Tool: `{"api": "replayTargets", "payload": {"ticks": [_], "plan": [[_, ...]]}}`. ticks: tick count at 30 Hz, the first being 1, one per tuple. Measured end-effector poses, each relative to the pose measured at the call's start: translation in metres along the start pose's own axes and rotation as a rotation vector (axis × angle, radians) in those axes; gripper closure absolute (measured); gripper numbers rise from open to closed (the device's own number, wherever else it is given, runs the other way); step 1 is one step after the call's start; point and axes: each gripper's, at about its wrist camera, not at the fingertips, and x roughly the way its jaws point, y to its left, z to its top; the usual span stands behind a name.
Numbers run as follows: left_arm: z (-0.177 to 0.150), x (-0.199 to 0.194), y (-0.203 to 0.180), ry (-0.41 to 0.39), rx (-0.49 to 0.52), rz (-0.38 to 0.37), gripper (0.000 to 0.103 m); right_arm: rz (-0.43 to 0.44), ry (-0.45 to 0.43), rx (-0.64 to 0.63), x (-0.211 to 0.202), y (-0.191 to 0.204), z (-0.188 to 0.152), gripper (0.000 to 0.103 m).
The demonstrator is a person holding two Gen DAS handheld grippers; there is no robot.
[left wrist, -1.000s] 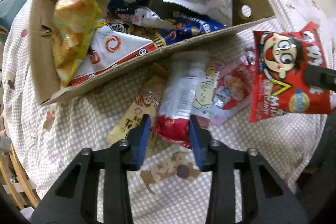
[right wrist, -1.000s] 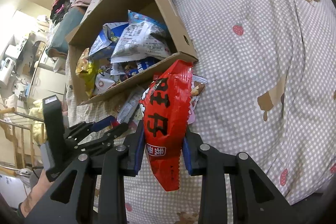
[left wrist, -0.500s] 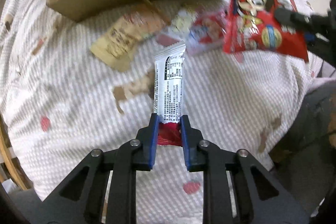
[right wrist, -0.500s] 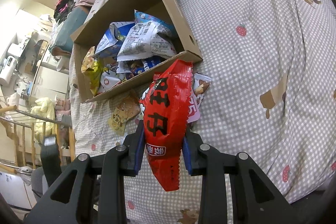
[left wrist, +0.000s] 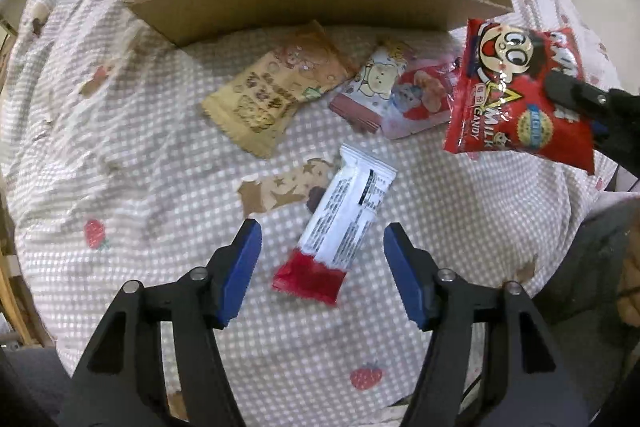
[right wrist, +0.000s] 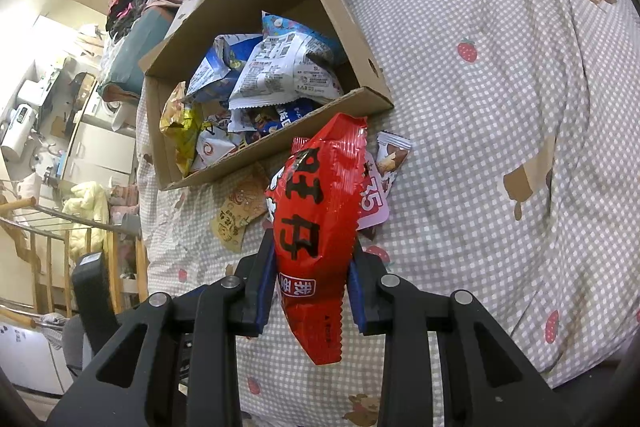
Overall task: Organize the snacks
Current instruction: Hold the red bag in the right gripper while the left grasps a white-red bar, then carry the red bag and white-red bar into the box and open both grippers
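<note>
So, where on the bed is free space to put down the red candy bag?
Bare cloth lies right of the cardboard box, and more nearer than the white bar. Crowded: the tan packet and pink packet below the box's front wall.

The box (left wrist: 304, 3) stands at the far edge of the bedsheet (left wrist: 160, 187) and blocks the way there. Just before its wall lie a tan packet (left wrist: 272, 95) and a pink packet (left wrist: 384, 95). The white bar (left wrist: 344, 223) lies between the spread jaws of the left gripper (left wrist: 320, 267). The near edge has bare cloth on both sides.
</note>
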Motion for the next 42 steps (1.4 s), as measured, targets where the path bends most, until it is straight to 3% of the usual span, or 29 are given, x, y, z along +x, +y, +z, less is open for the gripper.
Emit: {"api": "replayTargets", "payload": {"ticks": [6,9,16,22,30,39,42], "plan": [[0.029,0.031,-0.033,0.021,0.153,0.070,0.044,-0.010,0.007,-0.006,0.003,0.001,0.001,0.071],[0.036,0.044,-0.034,0.056,0.129,0.054,0.063,-0.019,0.008,0.002,0.004,-0.001,0.000,0.071],[0.029,0.046,-0.042,0.028,0.129,0.084,0.073,-0.021,0.010,-0.003,0.004,-0.001,0.000,0.071],[0.019,0.020,-0.019,-0.015,0.052,0.067,0.074,-0.026,0.013,-0.017,0.005,0.002,-0.001,0.071],[0.020,-0.016,0.022,-0.134,-0.040,0.082,0.074,-0.015,0.008,-0.035,0.003,0.005,-0.003,0.071],[0.008,-0.078,0.041,-0.285,-0.114,0.101,0.074,0.062,-0.047,-0.091,-0.009,0.022,-0.002,0.070],[0.019,-0.092,0.035,-0.319,-0.142,0.087,0.074,0.104,-0.076,-0.094,-0.018,0.024,0.003,0.071]]}}
